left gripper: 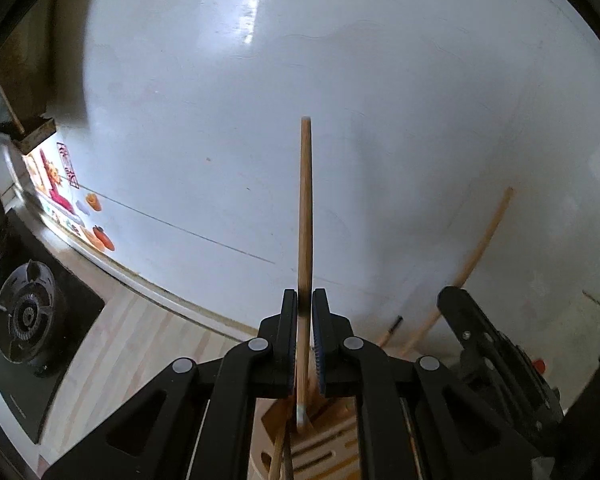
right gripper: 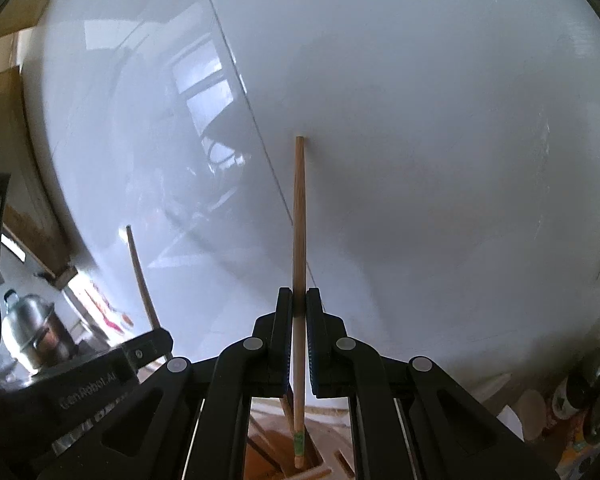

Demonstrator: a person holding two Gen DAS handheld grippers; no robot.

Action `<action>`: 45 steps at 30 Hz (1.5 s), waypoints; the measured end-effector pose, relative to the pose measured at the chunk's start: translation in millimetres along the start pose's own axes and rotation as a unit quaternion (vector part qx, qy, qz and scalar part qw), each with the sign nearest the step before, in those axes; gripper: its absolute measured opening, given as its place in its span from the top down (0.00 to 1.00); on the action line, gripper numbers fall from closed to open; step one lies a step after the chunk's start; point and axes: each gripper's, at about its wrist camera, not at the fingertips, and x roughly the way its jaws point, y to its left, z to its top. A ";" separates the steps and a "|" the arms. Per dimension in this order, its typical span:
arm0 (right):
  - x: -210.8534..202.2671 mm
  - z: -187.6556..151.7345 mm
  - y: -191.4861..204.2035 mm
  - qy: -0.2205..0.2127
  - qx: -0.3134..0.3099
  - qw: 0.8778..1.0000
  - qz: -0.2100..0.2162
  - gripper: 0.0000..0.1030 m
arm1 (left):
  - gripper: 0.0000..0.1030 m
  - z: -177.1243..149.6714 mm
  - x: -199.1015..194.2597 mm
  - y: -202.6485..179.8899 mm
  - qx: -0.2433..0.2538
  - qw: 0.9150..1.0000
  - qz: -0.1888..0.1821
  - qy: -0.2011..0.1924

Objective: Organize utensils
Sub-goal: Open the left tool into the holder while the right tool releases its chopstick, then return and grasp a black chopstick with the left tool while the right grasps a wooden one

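My left gripper [left gripper: 305,300] is shut on a wooden chopstick [left gripper: 305,216] that stands upright against the white wall; its lower tip reaches down into a slotted wooden utensil holder [left gripper: 324,448]. My right gripper [right gripper: 299,299] is shut on a second wooden chopstick [right gripper: 299,216], whose green-marked lower end dips into the same wooden holder [right gripper: 312,468]. Each gripper shows in the other's view: the right one [left gripper: 480,336] with its chopstick [left gripper: 484,240] at the left view's right, the left one [right gripper: 132,356] with its chopstick [right gripper: 142,280] at the right view's left.
A white wall [left gripper: 340,80] fills the background. A black gas hob [left gripper: 24,312] lies on the wooden counter [left gripper: 140,344] at left. A metal kettle [right gripper: 32,328] stands at far left, and bottles and jars [right gripper: 580,400] crowd the right edge.
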 end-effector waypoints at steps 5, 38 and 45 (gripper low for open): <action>-6.0 -1.9 -6.9 0.047 0.004 0.999 0.011 0.86 | 0.81 -4.1 -29.9 -0.1 0.015 1.000 -0.010 -0.002; -173.6 -292.4 -191.2 0.371 0.138 0.889 -0.231 0.50 | 0.00 -326.7 69.1 -47.2 0.185 0.939 0.058 0.284; -163.1 -340.5 -198.8 0.424 0.136 0.864 -0.234 0.54 | 0.00 -355.8 80.5 -77.3 0.229 0.921 0.062 0.310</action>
